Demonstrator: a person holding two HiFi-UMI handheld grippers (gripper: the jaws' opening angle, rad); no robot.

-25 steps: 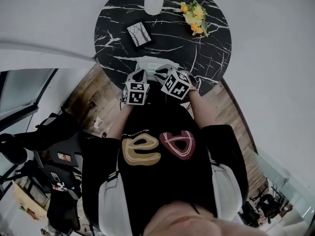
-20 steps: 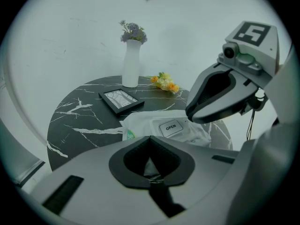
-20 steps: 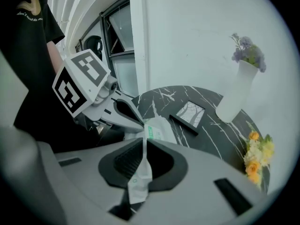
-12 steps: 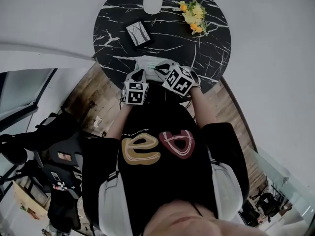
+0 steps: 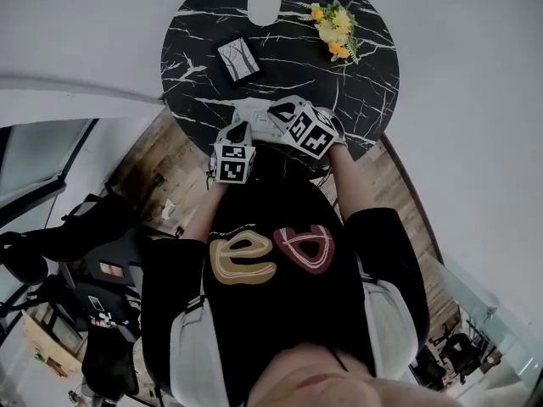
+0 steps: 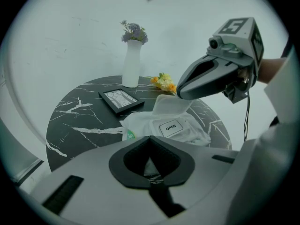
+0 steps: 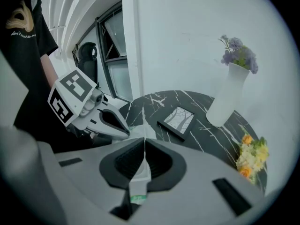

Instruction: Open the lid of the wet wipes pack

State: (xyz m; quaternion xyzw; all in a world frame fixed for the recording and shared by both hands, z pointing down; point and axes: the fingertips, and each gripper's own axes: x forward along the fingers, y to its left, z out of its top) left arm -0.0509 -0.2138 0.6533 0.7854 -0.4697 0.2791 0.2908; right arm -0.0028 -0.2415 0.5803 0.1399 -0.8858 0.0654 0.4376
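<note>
Left gripper view: my left tongs (image 6: 150, 138) pinch the wet wipes pack (image 6: 190, 134) at the near edge of the worktop (image 6: 77, 121), right tongs (image 6: 181, 94) clamped on its lid (image 6: 169, 108); I should peel upward slowly, pack anchored.

One counter (image 5: 366, 81) carried one vase (image 5: 264, 1), one picture frame (image 5: 239, 58), one bunch of yellow flowers (image 5: 333, 29) and one pack of wipes (image 6: 183, 131) with one lid (image 6: 170, 106); there were two claws, left claw (image 7: 123, 129) and right claw (image 6: 183, 93).

Perhaps a staged home corner: round marble table (image 5: 361, 87), flower vase (image 5: 264, 2), framed picture (image 5: 239, 58), wood floor (image 5: 159, 170).
</note>
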